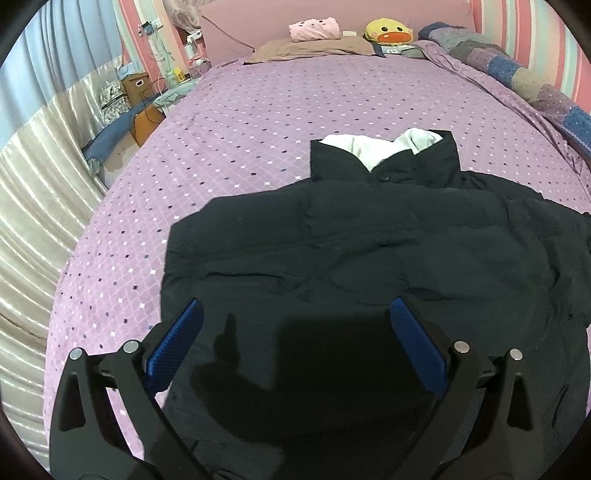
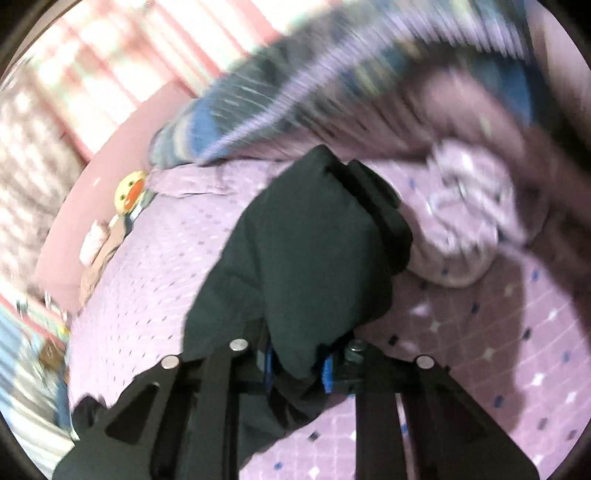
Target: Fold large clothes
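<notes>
A large black jacket (image 1: 369, 251) with a white lining at the collar (image 1: 380, 146) lies spread on the purple bed (image 1: 240, 122). In the left wrist view my left gripper (image 1: 295, 314) hovers over the jacket's near part, its blue pads (image 1: 177, 343) wide apart and nothing between them. In the blurred right wrist view my right gripper (image 2: 299, 363) is shut on a fold of the black jacket (image 2: 314, 251). That held part, a sleeve with its cuff, stands lifted above the bedspread.
Pillows (image 1: 314, 46), a pink cushion (image 1: 314, 27) and a yellow duck plush (image 1: 388, 33) sit at the headboard. A patchwork quilt (image 1: 517, 70) runs along the bed's right side, with a bunched lilac cloth (image 2: 465, 221) near the right gripper. Curtains (image 1: 33, 206) and boxes (image 1: 135, 86) stand left of the bed.
</notes>
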Demonstrator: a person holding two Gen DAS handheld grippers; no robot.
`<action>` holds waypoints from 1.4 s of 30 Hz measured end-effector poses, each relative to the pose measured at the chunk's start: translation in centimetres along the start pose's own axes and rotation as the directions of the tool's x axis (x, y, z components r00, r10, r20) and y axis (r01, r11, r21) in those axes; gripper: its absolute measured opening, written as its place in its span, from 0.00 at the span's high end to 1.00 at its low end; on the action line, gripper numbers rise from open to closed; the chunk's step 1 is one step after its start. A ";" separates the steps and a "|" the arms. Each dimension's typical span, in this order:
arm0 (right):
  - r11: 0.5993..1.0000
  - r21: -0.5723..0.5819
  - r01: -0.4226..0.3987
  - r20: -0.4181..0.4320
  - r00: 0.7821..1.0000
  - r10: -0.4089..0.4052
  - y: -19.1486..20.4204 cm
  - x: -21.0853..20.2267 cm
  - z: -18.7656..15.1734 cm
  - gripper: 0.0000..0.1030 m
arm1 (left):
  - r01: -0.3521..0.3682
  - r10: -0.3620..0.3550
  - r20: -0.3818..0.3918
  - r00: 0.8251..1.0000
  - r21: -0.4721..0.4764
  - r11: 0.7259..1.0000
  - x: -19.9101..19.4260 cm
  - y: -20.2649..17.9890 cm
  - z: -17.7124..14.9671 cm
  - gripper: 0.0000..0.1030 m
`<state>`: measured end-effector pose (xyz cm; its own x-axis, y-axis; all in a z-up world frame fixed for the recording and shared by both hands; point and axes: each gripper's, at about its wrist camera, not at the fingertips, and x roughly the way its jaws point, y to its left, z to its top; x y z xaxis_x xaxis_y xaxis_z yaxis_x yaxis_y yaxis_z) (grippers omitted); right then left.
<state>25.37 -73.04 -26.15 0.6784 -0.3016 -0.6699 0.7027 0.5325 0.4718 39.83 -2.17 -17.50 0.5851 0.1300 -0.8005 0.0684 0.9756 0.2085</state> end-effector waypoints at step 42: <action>0.554 -0.571 -0.605 -0.607 0.766 0.212 45.6 -11.8 -37.9 0.04 | 0.007 -0.003 0.026 1.000 -0.170 0.985 -4.8 19.5 -4.5 0.03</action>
<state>41.25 -15.22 -18.50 0.5386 0.3612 -0.7612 -0.1437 0.9296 0.3395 34.73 16.98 -12.14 0.6056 0.1225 -0.7863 -0.0653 0.9924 0.1043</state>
